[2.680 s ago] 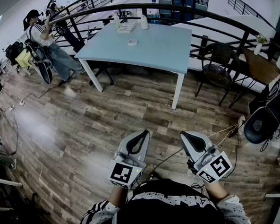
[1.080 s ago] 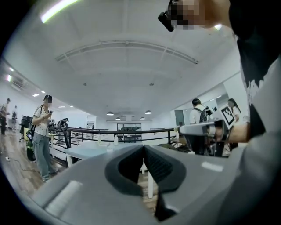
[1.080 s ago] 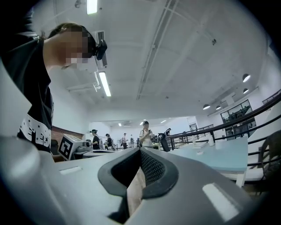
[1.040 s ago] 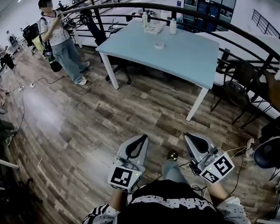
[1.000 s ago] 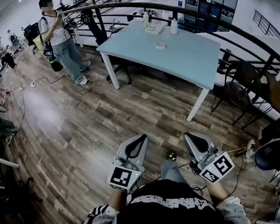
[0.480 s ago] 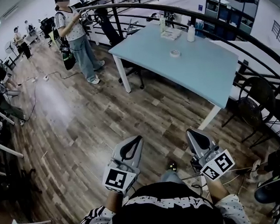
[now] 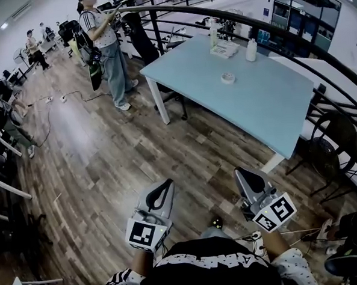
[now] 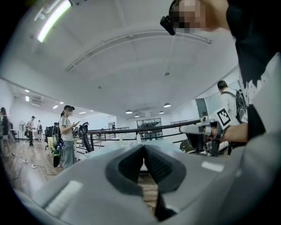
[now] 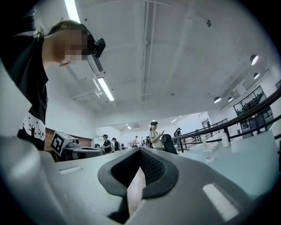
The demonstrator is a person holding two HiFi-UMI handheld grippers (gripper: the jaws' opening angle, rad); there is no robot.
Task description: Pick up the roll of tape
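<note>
Head view: small pale tape roll (image 7: 227, 77) is lying flat mid-table (image 7: 267, 112), well apart from left gripper (image 7: 168, 183) and right gripper (image 7: 240, 173); open floor (image 7: 106, 149) is stretching between; left gripper view: jaws are sitting closed, empty; right gripper view: likewise.

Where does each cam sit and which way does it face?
Head view: on the person's head, looking steeply down at the blue table with the roll of tape; shows chest, left hand-held gripper, right hand-held gripper.
Left gripper view: on the left one, facing along its shut jaws toward the table; torso and right one at right.
Right gripper view: on the right one, along its shut jaws; table and tape at right, torso and left one at left.
Shared: all three show the standing person.
</note>
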